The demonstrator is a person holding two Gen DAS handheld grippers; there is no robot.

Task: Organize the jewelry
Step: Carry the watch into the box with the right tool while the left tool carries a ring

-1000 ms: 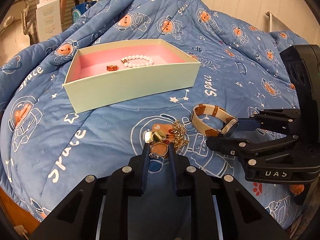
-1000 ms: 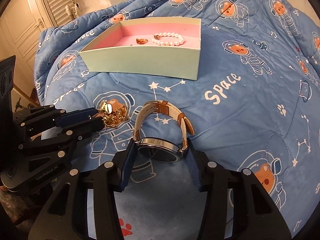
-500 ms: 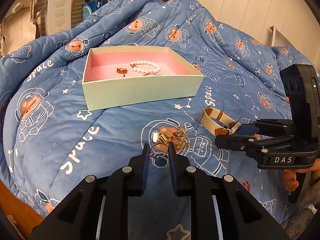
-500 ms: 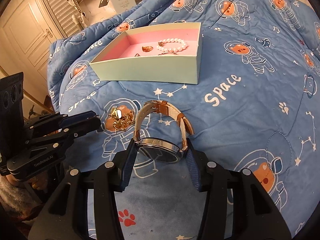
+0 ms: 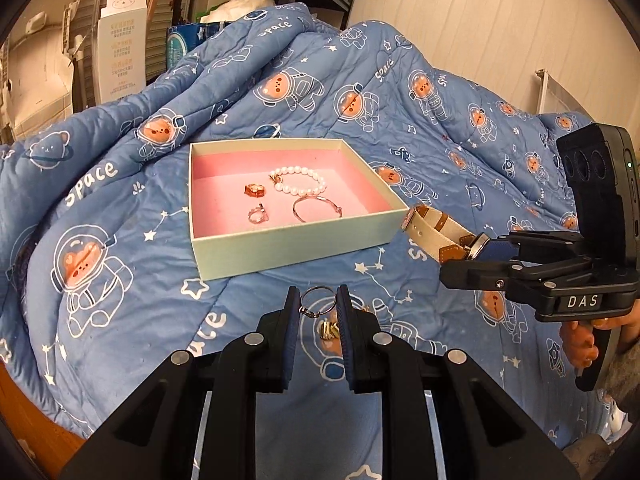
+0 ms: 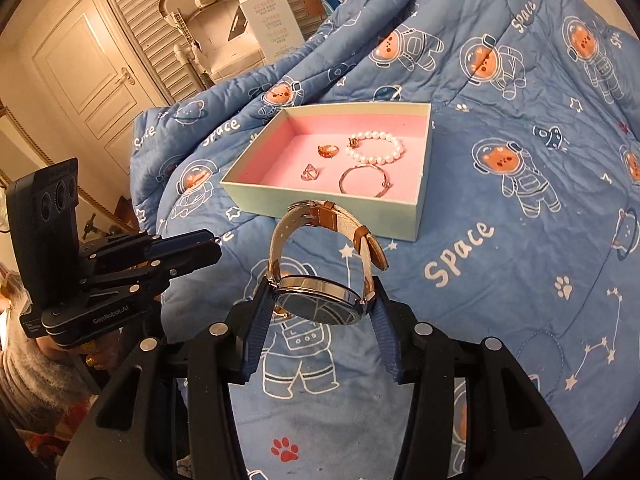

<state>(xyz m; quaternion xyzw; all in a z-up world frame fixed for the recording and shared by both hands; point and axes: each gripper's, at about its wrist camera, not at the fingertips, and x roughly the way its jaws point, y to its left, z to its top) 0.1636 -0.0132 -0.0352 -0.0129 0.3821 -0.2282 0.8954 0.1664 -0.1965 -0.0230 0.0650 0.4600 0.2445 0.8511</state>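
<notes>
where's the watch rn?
The watch is clamped in the right hand-held gripper, lifted off the blue quilt just in front of the box; its strap nears the box's front-right corner.

In the left wrist view, the gold charms (image 5: 330,330) hanging under the key ring (image 5: 317,301) sit half hidden between the left tongs (image 5: 318,300) and are too small to identify. The watch (image 5: 440,236) face is hidden by the right tongs (image 5: 480,256). The hand (image 5: 582,340) at right is cut off.
</notes>
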